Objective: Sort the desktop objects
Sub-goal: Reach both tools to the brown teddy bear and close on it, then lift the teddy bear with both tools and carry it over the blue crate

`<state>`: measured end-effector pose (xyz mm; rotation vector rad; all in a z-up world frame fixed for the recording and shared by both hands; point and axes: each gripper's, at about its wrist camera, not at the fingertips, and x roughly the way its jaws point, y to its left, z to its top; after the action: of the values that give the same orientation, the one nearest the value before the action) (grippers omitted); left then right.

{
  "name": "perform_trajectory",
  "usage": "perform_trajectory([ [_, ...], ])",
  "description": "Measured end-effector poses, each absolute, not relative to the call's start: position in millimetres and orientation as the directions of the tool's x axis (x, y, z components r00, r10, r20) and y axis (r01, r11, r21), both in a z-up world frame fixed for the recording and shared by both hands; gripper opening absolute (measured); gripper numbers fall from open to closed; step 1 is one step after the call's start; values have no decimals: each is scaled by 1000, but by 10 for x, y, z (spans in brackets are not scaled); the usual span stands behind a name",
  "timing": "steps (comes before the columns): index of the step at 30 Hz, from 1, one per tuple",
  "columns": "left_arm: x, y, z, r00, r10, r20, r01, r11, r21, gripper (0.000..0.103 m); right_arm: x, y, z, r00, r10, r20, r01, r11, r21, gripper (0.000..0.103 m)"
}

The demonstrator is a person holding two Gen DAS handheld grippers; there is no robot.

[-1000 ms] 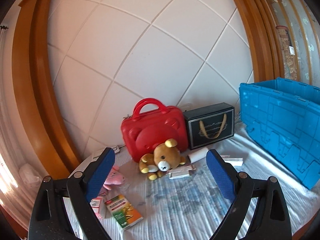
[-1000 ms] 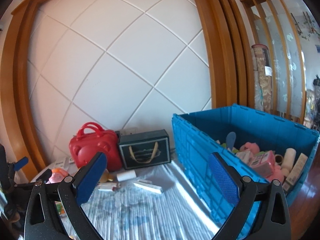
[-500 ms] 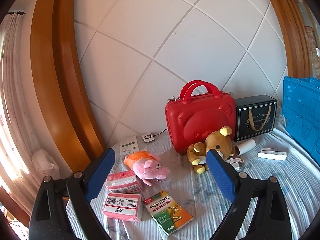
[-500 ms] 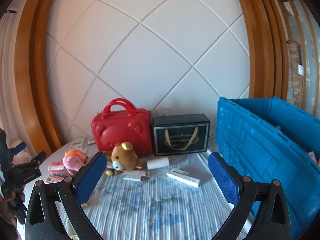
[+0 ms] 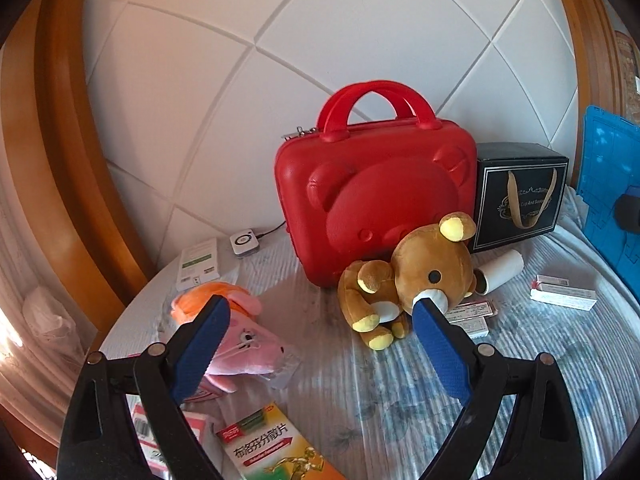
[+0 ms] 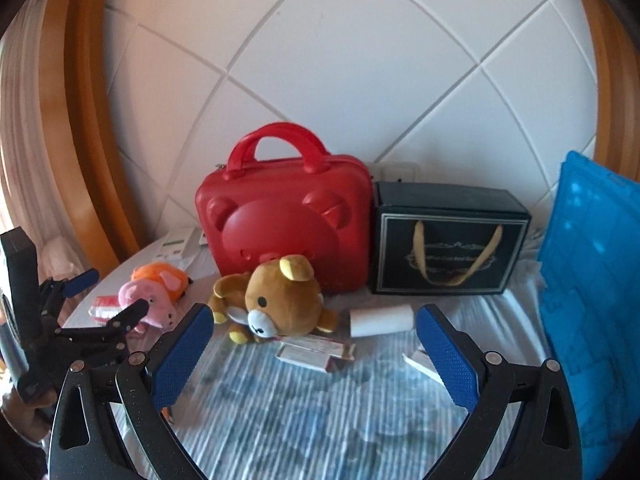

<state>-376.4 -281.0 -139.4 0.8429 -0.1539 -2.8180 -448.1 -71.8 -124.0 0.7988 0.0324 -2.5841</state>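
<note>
My left gripper [image 5: 320, 306] is open and empty, low over the cloth-covered table [image 5: 380, 400]. A pink pig plush [image 5: 244, 346] lies by its left finger, on an orange plush [image 5: 200, 300]. A brown teddy bear [image 5: 416, 276] lies just beyond its right fingertip. My right gripper [image 6: 316, 312] is also open and empty; the teddy bear [image 6: 276, 300] and a white roll [image 6: 380, 320] lie just past its tips. In the right wrist view the left gripper [image 6: 114, 292] shows at the far left, close to the pig plush [image 6: 152, 304].
A red bear-faced case [image 5: 380, 200] and a black gift box [image 5: 520, 196] stand against the padded wall. A blue crate [image 6: 588, 280] borders the right. Small cartons [image 5: 564, 292], a green medicine box [image 5: 276, 448], pink packs [image 5: 160, 432] and a white charger [image 5: 244, 242] lie scattered.
Both grippers have swung left and sunk toward the table. The plush toys and red case now loom larger, and the blue crate has slid to the right edge. Both jaws stay wide.
</note>
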Motion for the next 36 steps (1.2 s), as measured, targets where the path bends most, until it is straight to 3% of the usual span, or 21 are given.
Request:
perform_trajectory([
  [10,-4601,-2861,-1890,-783,-176,-596,109,-983,147,93,-5618,-1247,-1936,-643,-466,-609,448,-873,195,103],
  [12,-4706,-2886,-1967,-778,-169,-605,104,-985,141,90,-5772,-1332,-2035,-628,-474,-618,449,-868,210,103],
  [14,-4789,-2923,-2042,-770,-149,-621,96,-988,117,79,-5866,-1397,-2119,-622,-475,-623,444,-869,219,102],
  [17,-4877,-2964,-2132,-759,-124,-639,85,-992,91,69,-5967,-1474,-2264,-606,-476,-637,435,-869,235,87],
  [18,-4911,-2960,-2161,-757,-116,-643,77,-993,88,67,-6007,-1496,-2310,-592,-487,-643,438,-863,251,74],
  [19,-4939,-2951,-2192,-754,-105,-648,66,-994,85,60,-6034,-1502,-2350,-578,-505,-640,441,-854,276,71],
  [22,-5021,-2921,-2283,-740,-60,-670,31,-998,54,49,-6067,-1507,-2368,-592,-521,-615,438,-848,297,69],
  [27,-5062,-2861,-2287,-751,-35,-660,-2,-998,55,46,-6159,-1597,-2391,-583,-541,-607,451,-836,312,67],
  [31,-5043,-2824,-2232,-747,22,-664,-60,-998,35,19,-6113,-1611,-2384,-587,-536,-606,459,-838,296,53],
  [36,-4971,-2748,-2153,-746,48,-665,-98,-994,37,16,-6058,-1517,-2309,-581,-557,-593,468,-825,316,45],
])
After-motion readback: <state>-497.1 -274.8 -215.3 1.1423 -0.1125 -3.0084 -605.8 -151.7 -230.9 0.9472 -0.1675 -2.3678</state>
